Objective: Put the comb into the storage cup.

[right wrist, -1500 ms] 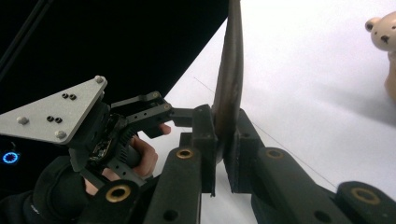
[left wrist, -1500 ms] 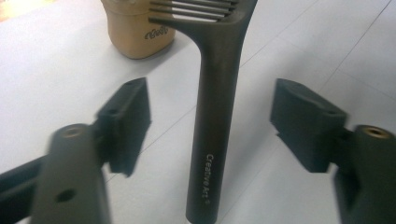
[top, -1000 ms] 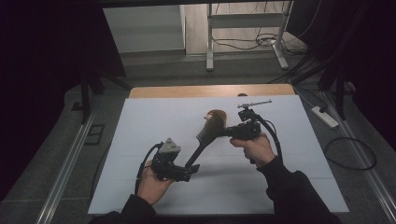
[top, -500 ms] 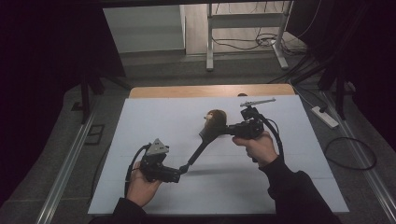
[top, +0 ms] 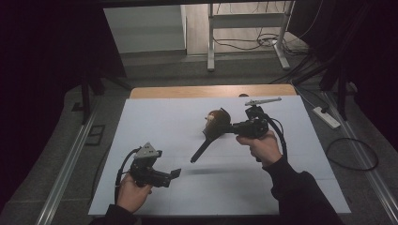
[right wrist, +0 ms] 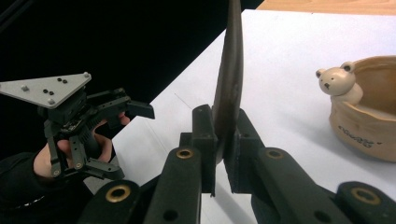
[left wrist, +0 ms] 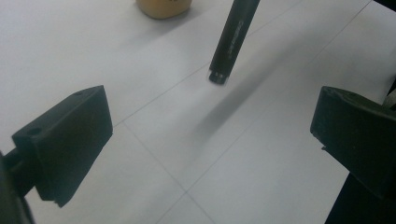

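Spoon [top: 210, 137] pinched at bowl edge by right gripper [top: 228, 127], handle hanging free over table [top: 155, 117]. Left gripper [top: 174, 174] wide open, empty, apart. Risk: thin-edge grip lets spoon pivot, strike bear pot [right wrist: 369, 112].

White table [top: 155, 140], tan bear cup [right wrist: 369, 126] on it

spatula [top: 210, 137]: dark, matt | pot [right wrist: 369, 119]: glazed ceramic | table [top: 155, 117]: smooth white
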### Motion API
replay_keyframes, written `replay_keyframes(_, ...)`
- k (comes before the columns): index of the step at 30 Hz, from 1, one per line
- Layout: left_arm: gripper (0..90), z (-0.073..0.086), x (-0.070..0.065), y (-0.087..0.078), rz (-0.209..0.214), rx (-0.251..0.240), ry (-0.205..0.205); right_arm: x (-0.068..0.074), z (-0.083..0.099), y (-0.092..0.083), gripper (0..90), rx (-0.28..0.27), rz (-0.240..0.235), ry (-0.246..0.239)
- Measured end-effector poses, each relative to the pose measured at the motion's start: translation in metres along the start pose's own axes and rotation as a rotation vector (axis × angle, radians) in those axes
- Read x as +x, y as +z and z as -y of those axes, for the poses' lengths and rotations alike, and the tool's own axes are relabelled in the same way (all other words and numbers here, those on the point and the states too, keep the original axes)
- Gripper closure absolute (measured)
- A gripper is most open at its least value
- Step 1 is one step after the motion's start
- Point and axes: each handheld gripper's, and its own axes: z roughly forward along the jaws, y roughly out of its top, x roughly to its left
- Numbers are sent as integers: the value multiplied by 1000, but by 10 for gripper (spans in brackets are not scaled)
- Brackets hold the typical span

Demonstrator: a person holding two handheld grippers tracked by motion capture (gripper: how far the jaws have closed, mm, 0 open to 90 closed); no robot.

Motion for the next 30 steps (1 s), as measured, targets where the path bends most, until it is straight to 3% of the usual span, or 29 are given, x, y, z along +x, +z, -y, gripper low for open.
replay_keyframes(16,0,26,5,-24,-11,-27,-65,0,-7,-13,837,-36,39,-21)
replay_keyframes(30,0,39,3,-41,-22,-55,-81,-5,-18,-27,837,-70,91,-25)
